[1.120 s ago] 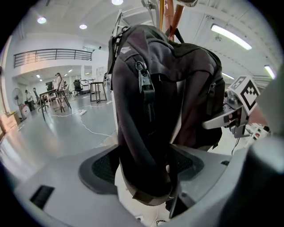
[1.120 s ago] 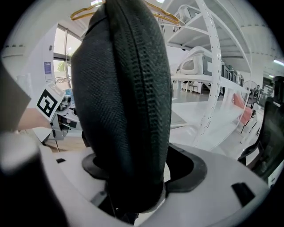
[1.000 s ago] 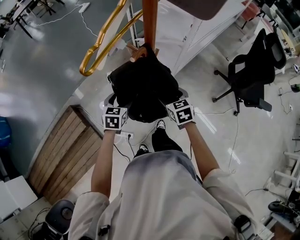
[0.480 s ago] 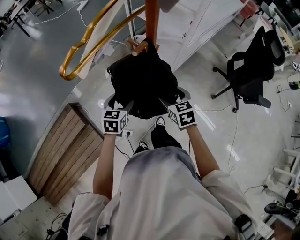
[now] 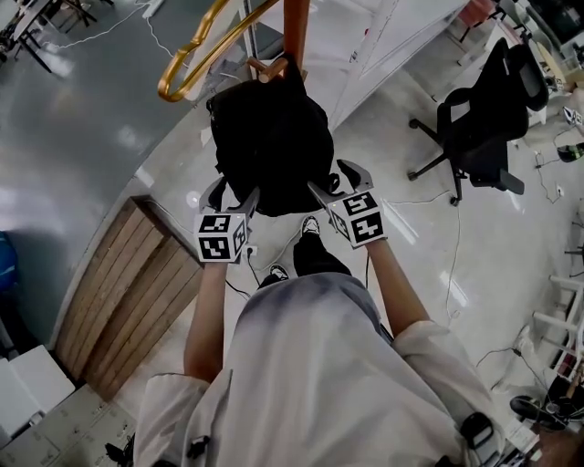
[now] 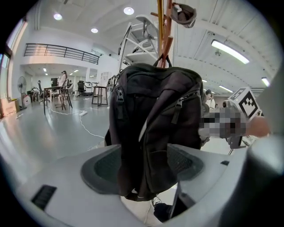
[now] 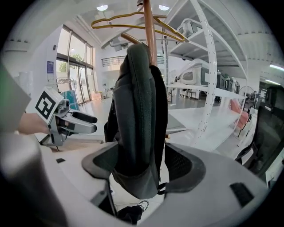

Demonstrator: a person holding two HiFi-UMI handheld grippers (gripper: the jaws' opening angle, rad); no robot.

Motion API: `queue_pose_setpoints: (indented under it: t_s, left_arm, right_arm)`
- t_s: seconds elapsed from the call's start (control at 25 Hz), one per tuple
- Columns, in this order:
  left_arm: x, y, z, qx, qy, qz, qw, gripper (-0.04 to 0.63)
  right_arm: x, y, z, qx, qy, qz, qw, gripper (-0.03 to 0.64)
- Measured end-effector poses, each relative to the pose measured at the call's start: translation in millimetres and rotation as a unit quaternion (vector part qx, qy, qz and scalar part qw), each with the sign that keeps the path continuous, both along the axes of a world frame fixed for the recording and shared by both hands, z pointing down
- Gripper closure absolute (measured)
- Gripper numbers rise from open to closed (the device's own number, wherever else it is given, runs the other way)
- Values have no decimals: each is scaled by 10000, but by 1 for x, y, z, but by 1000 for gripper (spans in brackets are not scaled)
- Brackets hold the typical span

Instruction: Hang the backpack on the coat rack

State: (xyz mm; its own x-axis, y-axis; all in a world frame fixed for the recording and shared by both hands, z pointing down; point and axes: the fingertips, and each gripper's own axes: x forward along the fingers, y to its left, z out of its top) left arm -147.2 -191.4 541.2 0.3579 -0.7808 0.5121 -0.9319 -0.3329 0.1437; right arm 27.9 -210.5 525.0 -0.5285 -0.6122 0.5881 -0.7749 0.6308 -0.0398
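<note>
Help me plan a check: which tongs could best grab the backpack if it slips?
Right, marginally. The right tongs stand open around the narrow bottom edge of the backpack, centred; the left tongs, also open, straddle a bulkier side panel.

A large lab-like workspace: polished grey floor (image 5: pixel 82 137), white shelving racks (image 7: pixel 202 84), a black office chair (image 5: pixel 479 119).

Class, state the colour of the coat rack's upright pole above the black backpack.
The upright pole is orange-brown, clearest in the head view.

No readable text, label, brand, number or sign in any view.
</note>
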Motion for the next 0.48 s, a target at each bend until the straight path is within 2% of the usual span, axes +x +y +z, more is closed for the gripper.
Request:
queue_pose_setpoints:
  t_s: [0.24, 0.48]
  left_arm:
    - [11, 25, -11, 75, 255, 157, 9995, 280]
    - [13, 49, -30, 230, 461, 193, 9985, 334]
  right_arm:
    - [-3, 19, -14, 113, -110, -19, 9999, 290]
    - [-2, 41, -29, 149, -266, 25, 9995, 291]
